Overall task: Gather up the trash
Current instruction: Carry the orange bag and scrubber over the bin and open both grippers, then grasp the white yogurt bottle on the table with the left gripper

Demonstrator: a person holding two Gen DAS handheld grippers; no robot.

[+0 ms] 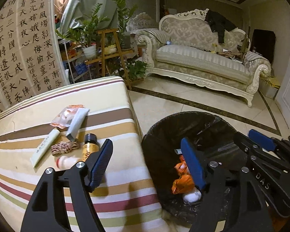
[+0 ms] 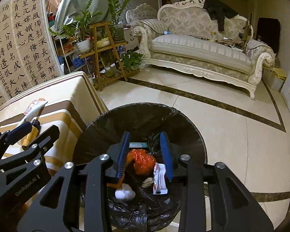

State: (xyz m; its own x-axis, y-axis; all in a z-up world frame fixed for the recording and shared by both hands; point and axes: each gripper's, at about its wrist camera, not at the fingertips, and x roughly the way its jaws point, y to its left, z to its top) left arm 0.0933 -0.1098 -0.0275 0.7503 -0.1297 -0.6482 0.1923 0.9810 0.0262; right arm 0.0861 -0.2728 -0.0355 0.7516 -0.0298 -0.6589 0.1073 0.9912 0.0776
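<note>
A black-lined trash bin point(image 1: 160, 141) point(image 2: 183, 127) stands on the floor beside a striped table point(image 1: 116, 100). Inside lie an orange wrapper point(image 2: 143, 160), a white ball point(image 2: 125, 193), a white packet point(image 2: 160, 179) and a small box point(image 2: 138, 145). My right gripper point(image 2: 145, 154) is open and empty over the bin. My left gripper point(image 1: 148, 164) is open and empty, straddling the table edge and bin rim. On the table lie two white tubes point(image 1: 77, 121) point(image 1: 45, 147), an orange packet point(image 1: 65, 116), a rope coil point(image 1: 64, 147), a brown bottle point(image 1: 89, 147) and a small white bottle point(image 1: 67, 162).
A cream sofa point(image 1: 203, 58) with a black garment stands across the tiled floor. A wooden plant stand point(image 1: 110, 52) with potted plants sits behind the table. A calligraphy screen point(image 1: 23, 44) rises at the left.
</note>
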